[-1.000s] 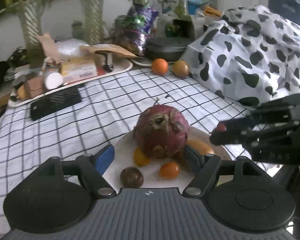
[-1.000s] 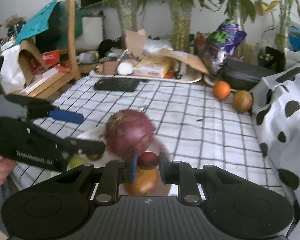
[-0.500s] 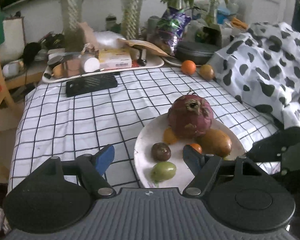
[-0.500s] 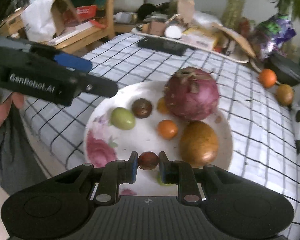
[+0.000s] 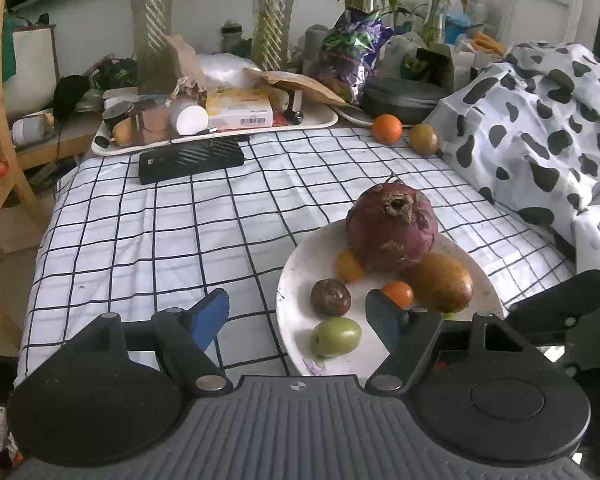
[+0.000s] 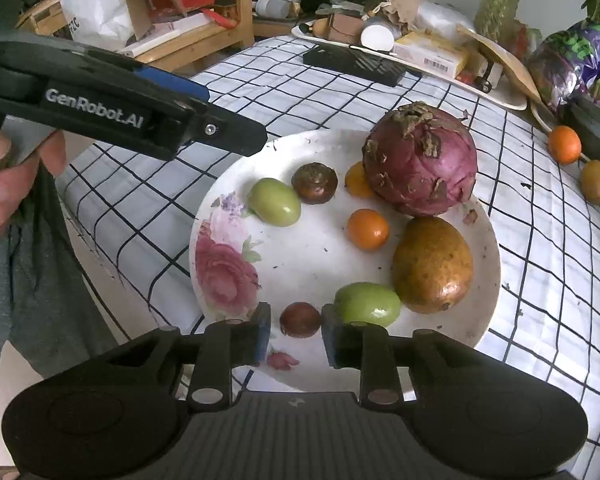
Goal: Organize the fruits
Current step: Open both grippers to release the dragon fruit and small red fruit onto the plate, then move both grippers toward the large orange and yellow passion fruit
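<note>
A white flowered plate (image 6: 312,256) (image 5: 288,280) holds a big purple-red fruit (image 6: 420,164) (image 5: 392,228), a brown mango-like fruit (image 6: 432,264), a small orange one (image 6: 368,229), a yellow one (image 6: 356,184), a dark brown one (image 6: 314,183) and two green ones (image 6: 274,202) (image 6: 366,304). My right gripper (image 6: 295,332) hangs over the plate's near rim. Its jaws are opening around a small dark red fruit (image 6: 300,319) that rests on the plate, with a gap at the left pad. My left gripper (image 5: 296,320) (image 6: 232,116) stands open over the plate's left edge and grips nothing.
An orange (image 5: 387,128) and a brownish fruit (image 5: 423,139) lie on the checked cloth at the far right. Behind are a cluttered tray (image 5: 324,122), a black device (image 5: 192,160) and plant vases. A cow-patterned cloth (image 5: 540,140) rises at the right. A hand (image 6: 4,184) holds the left gripper.
My right gripper came down over the plate with the small dark fruit, and its jaws have parted from it. My left gripper drew back leftward off the plate's middle.
</note>
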### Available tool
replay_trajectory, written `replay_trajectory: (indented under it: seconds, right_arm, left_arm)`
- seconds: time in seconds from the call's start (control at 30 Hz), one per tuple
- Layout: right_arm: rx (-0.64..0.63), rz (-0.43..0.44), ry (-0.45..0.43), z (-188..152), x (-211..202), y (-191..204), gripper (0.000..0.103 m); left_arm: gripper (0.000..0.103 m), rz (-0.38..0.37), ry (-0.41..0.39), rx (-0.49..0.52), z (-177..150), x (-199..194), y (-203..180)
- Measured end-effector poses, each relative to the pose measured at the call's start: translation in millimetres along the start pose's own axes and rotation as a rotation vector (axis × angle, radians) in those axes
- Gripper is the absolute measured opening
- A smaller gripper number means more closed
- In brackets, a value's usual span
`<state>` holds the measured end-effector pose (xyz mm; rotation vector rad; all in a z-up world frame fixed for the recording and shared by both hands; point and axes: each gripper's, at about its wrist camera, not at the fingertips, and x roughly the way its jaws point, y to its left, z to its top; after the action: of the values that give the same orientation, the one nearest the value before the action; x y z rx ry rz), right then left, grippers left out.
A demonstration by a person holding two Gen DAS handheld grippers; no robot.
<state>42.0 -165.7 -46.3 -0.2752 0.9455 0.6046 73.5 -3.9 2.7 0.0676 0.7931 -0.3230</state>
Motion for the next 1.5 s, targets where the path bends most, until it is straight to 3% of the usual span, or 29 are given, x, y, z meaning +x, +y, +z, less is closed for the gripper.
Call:
replay_trajectory:
  seconds: [0.23, 0.47, 0.83, 1.5]
  right_arm:
    - [0.046, 0.026, -0.036, -6, -17, -7, 0.044]
    - [0.093, 0.036, -0.138, -12, -41, -14, 0.086]
    - [0.188, -0.090, -0.224, -11, -54, -36, 0.094]
    - [0.367, -0.373, -0.245, -2, -44, -100, 0.102]
  left_arm:
    - [0.074, 0.007, 0.012, -0.029, 1, 1, 5]
    - [0.074, -0.015, 0.008, -0.050, 5, 2, 2]
    - [0.074, -0.031, -0.001, -0.030, 10, 3, -4]
    - [0.074, -0.078, -0.099, 0.060, 51, 31, -21]
